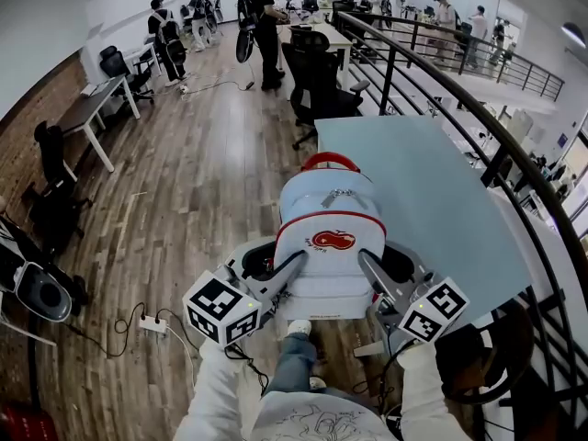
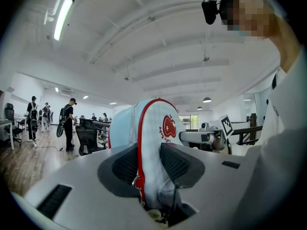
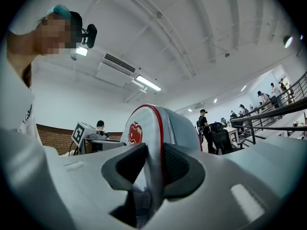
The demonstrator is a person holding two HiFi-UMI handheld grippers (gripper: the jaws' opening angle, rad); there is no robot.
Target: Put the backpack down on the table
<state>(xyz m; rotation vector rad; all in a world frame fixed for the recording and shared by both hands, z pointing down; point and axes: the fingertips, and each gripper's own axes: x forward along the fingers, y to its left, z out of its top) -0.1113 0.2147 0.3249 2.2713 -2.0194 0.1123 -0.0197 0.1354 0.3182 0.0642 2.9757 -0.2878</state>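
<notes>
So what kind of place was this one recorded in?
Probably an open-plan office or lab: desks and office chairs on wood flooring, a black railing along one side, and overhead strip lights.

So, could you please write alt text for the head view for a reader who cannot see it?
A light blue backpack with red trim is held between the left tool and the right tool, beside a pale blue table.

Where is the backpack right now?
In the head view the backpack is at centre, its sides gripped by the left gripper and the right gripper, at the near left corner of the light blue table.
</notes>
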